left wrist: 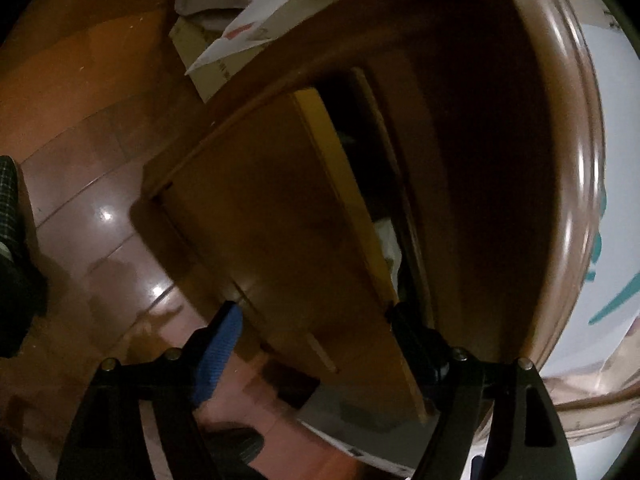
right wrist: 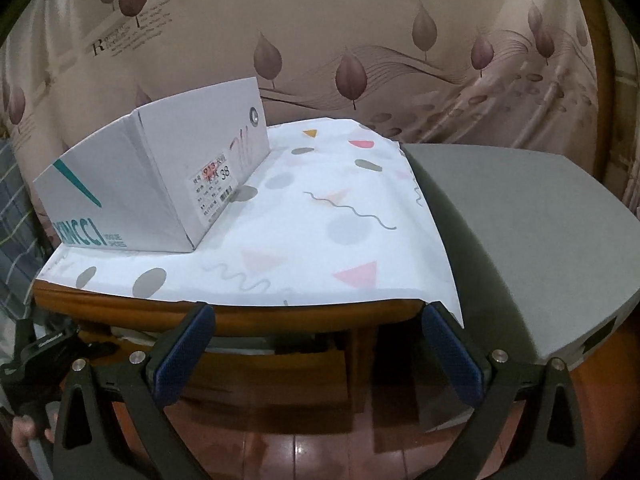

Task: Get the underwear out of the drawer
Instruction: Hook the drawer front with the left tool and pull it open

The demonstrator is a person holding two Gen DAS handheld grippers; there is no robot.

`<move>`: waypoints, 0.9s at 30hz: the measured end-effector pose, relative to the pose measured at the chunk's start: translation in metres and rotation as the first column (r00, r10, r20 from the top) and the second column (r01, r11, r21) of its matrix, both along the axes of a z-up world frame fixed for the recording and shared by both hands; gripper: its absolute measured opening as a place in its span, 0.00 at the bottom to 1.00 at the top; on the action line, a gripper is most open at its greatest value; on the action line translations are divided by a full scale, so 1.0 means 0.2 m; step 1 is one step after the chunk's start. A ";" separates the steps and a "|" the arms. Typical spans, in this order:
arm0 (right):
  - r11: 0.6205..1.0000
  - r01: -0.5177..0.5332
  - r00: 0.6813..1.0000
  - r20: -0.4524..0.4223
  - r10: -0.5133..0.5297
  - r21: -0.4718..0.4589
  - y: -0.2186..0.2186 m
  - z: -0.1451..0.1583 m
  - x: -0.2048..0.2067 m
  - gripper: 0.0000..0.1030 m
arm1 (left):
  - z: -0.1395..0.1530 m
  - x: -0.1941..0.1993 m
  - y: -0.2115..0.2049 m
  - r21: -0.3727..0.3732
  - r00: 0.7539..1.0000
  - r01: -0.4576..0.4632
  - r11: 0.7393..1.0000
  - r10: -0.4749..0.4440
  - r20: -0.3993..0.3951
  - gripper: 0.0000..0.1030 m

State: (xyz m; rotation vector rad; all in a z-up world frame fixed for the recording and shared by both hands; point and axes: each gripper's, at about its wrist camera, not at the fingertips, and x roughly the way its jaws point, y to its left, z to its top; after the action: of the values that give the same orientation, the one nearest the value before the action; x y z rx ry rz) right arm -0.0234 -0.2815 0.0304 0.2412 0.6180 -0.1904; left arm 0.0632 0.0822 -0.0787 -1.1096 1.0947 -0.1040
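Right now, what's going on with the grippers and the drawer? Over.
Left gripper open, straddling the brown wooden drawer front. Drawer ajar, white fabric in gap. Right gripper open, empty, facing white shoebox.

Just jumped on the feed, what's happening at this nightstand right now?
The left gripper is open around the front panel of the wooden drawer, one finger outside and one inside. The drawer is part-way out, with pale fabric showing in the gap; nothing has been taken out yet. The right gripper hovers open and empty in front of the nightstand, whose top holds a patterned cloth and a shoebox.
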 end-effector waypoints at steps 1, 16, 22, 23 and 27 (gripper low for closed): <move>1.000 -0.003 1.000 0.002 0.003 0.001 0.00 0.00 0.00 1.00 | 0.00 0.01 0.01 -0.007 1.000 -0.014 1.000 0.014 0.006 0.78; 0.997 -0.019 1.000 -0.008 0.020 0.068 0.00 -0.01 0.00 1.00 | -0.19 0.01 0.08 -0.197 0.988 -0.156 0.968 0.150 -0.048 0.98; 0.997 -0.020 0.999 -0.023 0.022 0.076 -0.01 -0.02 0.01 1.00 | -0.22 0.05 0.10 -0.212 0.983 -0.181 0.960 0.171 -0.062 1.00; 0.997 -0.015 1.000 -0.024 0.017 0.077 -0.01 -0.02 0.01 1.00 | -0.22 0.06 0.10 -0.201 0.983 -0.184 0.962 0.174 -0.066 1.00; 0.996 0.001 1.000 -0.025 0.001 0.090 -0.03 -0.02 0.01 1.00 | -0.21 0.08 0.11 -0.190 0.977 -0.205 0.960 0.189 -0.098 1.00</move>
State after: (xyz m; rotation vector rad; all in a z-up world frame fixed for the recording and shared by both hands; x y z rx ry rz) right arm -0.0215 -0.2870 0.0256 0.3256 0.6518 -0.1656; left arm 0.0793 0.1033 -0.1207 -1.4081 1.0535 -0.0120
